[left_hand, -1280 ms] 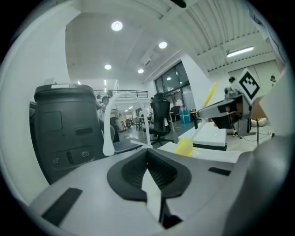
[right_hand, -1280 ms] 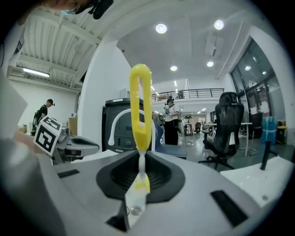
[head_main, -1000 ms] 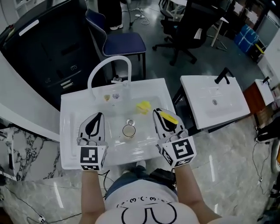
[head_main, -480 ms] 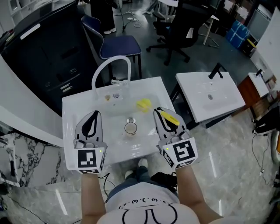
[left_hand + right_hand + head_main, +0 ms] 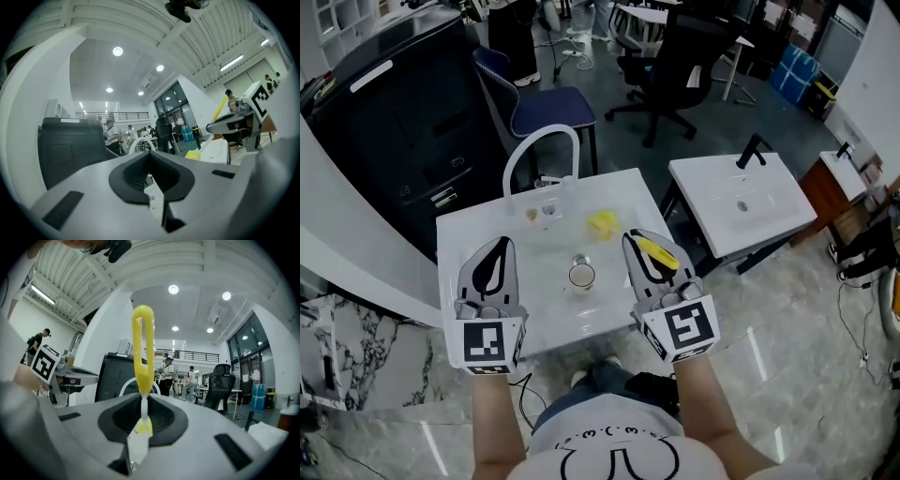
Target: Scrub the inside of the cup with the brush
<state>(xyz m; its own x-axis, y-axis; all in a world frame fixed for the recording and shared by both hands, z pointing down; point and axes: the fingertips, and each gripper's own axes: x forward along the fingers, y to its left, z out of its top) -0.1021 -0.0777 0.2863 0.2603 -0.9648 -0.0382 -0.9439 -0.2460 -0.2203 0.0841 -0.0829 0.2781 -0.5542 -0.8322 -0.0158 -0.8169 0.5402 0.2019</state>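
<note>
The cup (image 5: pixel 581 275) stands upright in the basin of the white sink (image 5: pixel 609 321), about in the middle of it; it looks clear, and from above it cannot be told if anything is inside. Behind the cup, toward the white arched faucet (image 5: pixel 525 150), a yellow lump (image 5: pixel 603 222), perhaps a sponge, lies in the same basin. Further behind the cup, by the foot of the faucet, two small things (image 5: pixel 540 212) sit on the sink; they are too small to name.

The brush (image 5: pixel 142 345) is not in the cup. It is in the right gripper (image 5: pixel 639 242), which is held in the air beside the cup, on the person's right side of it and apart from it. The fingers (image 5: pixel 164 420) of this gripper are clamped on the thin pale stem of the brush, and the long yellow loop of the brush sticks out beyond them.

The left gripper (image 5: pixel 499 248) is on the other side of the cup, also apart from it; its fingers (image 5: pixel 129 176) are pressed together and nothing is between them.

As for writing, each gripper carries a cube (image 5: pixel 487 339) with a black-and-white square pattern on it, which is a marker and not letters. The person's white shirt (image 5: pixel 600 450), below the cup in the head view, has a dark print; only a part of it shows, and it cannot be read.
</note>
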